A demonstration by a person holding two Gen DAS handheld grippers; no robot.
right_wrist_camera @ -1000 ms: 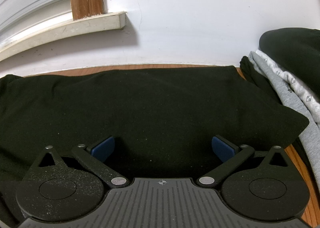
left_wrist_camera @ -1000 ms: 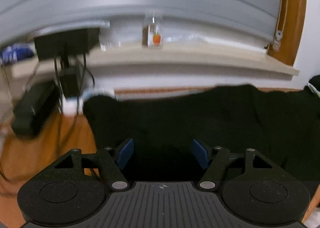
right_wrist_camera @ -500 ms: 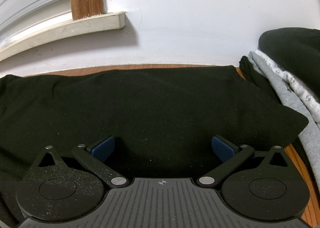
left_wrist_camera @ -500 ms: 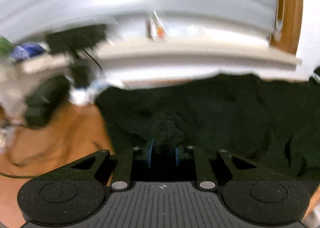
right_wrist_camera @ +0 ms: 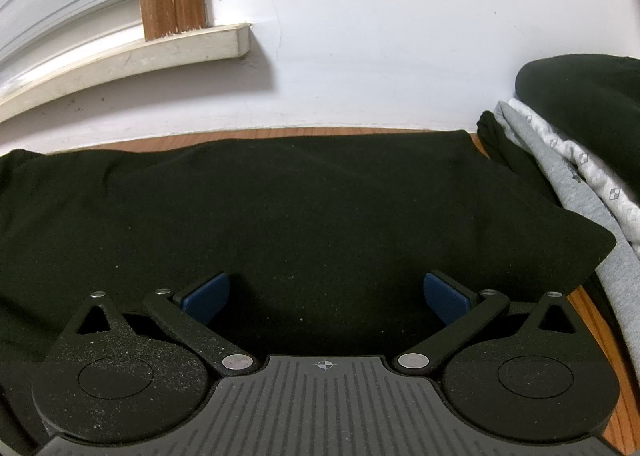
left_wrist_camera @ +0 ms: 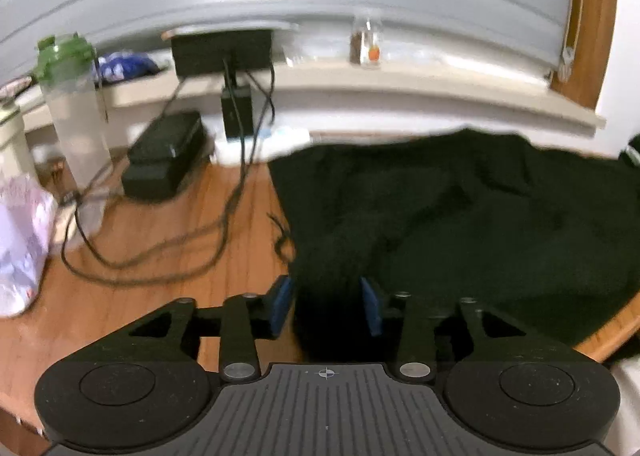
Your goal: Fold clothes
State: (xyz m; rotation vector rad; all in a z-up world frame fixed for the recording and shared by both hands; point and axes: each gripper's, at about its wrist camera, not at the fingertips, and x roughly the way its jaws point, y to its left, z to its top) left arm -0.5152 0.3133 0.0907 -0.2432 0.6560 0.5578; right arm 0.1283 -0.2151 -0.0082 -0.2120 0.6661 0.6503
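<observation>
**A:** Where does the black garment [right_wrist_camera: 304, 200] lie?

**B:** Spread across the wooden table [left_wrist_camera: 168, 256], running from the cables [left_wrist_camera: 160, 252] on the left toward the stack of clothes [right_wrist_camera: 576, 160] at the right, its far edge near the wall. The right half lies flat and smooth; the left end is rumpled, with a ridge of cloth rising toward the camera.

**A:** And the two tools?

**B:** The left gripper [left_wrist_camera: 326, 302] has its blue pads [left_wrist_camera: 280, 302] partly closed with a bunch of the dark cloth between them. That view is blurred, so whether the pads are truly pinching or only flanking the bunch I cannot tell for certain; it looks like a hold. The right gripper [right_wrist_camera: 324, 294] stands wide apart, low over the flat part, holding nothing.

**A:** How would you expect the garment to handle?

**B:** Soft and limp, light, somewhat thick knit by the look of it. It will drape and sag from any single pinch, and it should not slip much between the pads. Nothing fragile about it.

**A:** Where is the good place to hold?

**B:** At an edge or a corner, not mid-panel, where a pinch gathers several layers. The near right corner [right_wrist_camera: 592, 248] sticks out cleanly over the table and offers itself to the right tool. Two holds well apart along one edge would keep the fold line straight.
</observation>
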